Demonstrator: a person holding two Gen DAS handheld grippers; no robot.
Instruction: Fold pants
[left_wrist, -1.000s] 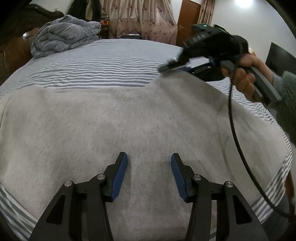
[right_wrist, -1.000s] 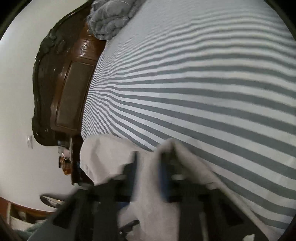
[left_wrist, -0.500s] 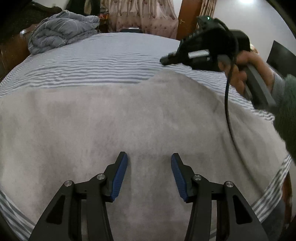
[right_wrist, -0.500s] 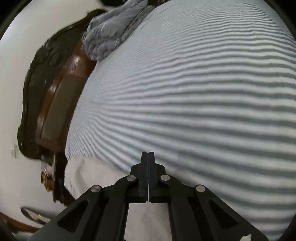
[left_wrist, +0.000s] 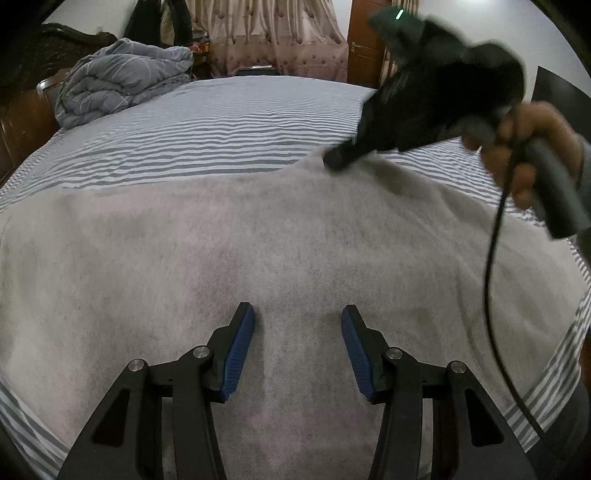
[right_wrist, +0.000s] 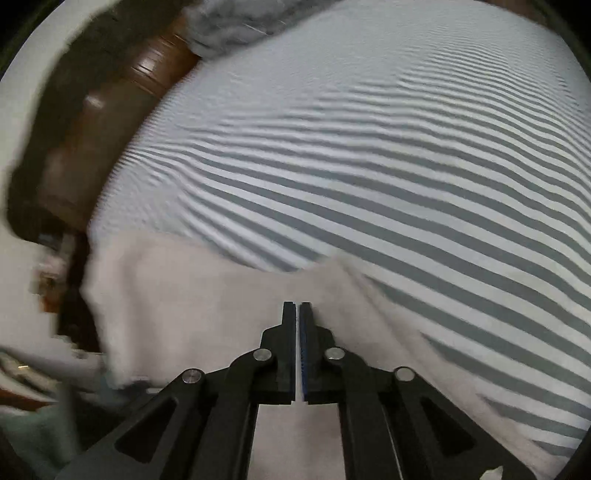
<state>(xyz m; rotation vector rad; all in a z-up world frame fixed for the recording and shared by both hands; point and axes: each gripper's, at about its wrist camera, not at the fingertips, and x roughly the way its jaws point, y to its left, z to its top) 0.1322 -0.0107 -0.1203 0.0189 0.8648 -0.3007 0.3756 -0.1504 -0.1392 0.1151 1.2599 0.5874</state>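
At the far left of your left wrist view a crumpled grey-blue quilt (left_wrist: 122, 85) sits heaped by the dark wooden headboard (left_wrist: 22, 110), on the grey-and-white striped bedsheet (left_wrist: 221, 122). Across the near part of that sheet the pale grey, soft-knit pants (left_wrist: 258, 240) lie spread flat. Your left gripper (left_wrist: 297, 321) hovers over the middle of them, its blue-padded jaws parted and empty, with only cloth showing beneath the gap. To the right, your right hand (left_wrist: 532, 155) holds the black right gripper (right_wrist: 297, 306); its tips are pressed together, nothing visibly pinched between them, at the far edge of the pants, where the cloth rises in a small peak
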